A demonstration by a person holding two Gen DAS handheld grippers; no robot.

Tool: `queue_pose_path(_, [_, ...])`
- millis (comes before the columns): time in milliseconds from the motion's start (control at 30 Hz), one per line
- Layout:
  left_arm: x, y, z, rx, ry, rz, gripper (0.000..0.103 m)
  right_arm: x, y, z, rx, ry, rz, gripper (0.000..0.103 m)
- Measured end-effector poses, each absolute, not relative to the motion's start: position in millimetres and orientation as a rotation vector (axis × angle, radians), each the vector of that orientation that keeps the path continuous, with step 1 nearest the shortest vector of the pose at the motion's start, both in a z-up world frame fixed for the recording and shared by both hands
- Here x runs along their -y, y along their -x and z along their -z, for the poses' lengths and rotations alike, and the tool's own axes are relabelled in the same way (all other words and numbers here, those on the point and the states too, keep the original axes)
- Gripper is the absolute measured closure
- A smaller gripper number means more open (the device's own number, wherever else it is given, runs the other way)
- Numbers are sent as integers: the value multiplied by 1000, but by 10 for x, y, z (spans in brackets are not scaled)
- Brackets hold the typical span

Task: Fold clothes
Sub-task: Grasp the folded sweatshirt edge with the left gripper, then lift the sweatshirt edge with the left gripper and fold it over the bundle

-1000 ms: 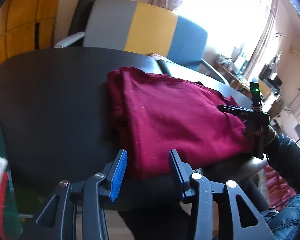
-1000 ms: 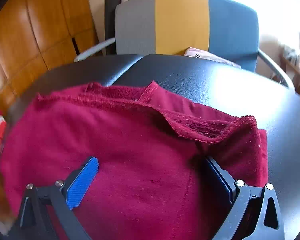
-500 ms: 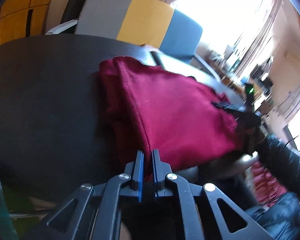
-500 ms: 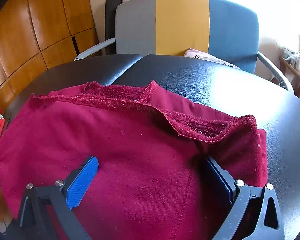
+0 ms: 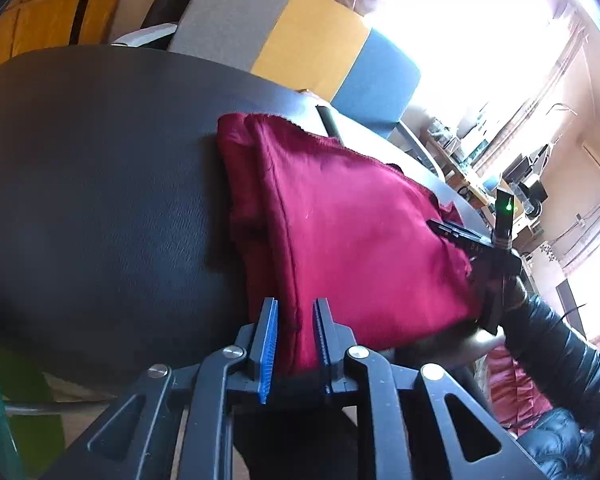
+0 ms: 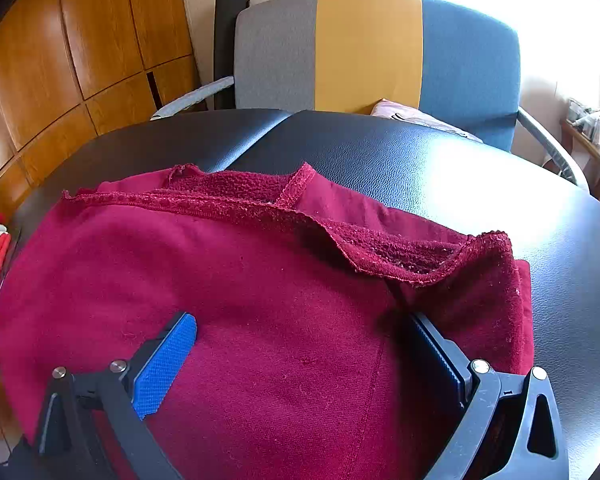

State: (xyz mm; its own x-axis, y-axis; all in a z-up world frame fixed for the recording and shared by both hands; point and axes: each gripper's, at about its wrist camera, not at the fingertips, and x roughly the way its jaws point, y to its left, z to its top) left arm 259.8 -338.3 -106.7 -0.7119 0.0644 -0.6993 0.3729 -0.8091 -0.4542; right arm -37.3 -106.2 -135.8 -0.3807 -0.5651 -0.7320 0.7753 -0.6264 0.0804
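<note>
- A folded maroon sweatshirt (image 5: 352,236) lies on a black leather-look table (image 5: 100,184).
- The left gripper (image 5: 294,344) has the sweatshirt's near folded edge between its blue pads (image 5: 269,344), and the jaws are opening.
- The right gripper (image 6: 300,364) stands wide apart, the sweatshirt spread between and beyond its fingers.
- A grey, yellow and blue chair (image 6: 372,48) stands past the table.
</note>
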Motion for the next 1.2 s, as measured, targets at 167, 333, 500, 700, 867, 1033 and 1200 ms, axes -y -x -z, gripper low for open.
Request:
queue_pose_path(167, [3504,-2381,969,-824,-1034,2597,79,1065,366,1364,-353,-947,2067,0])
queue_pose_path(333, [3676,-1991,1036,-837,-1090,2564,78,1061,373,1367,-350,-946,2067,0])
queue_pose_path(500, [3586,-1924,1008,-671,-1086,2491,96,1060,370,1368,-341,-947,2065,0])
queue_pose_path(700, [3544,-1895,1129,-613,-1101,2429,94,1047,378,1370,-327,-948,2057,0])
queue_pose_path(867, [3585,-1935,1013,-591,-1091,2429,68,1050,376,1370,-325,-946,2058,0])
queue_pose_path(1033, [3756,-1908,987,-650,-1129,2405,54,1049,380,1374,-326,-945,2059,0])
queue_pose_path(1200, [3909,-1748,1059,-695,-1185,2394,53,1048,387,1375,-325,-945,2058,0])
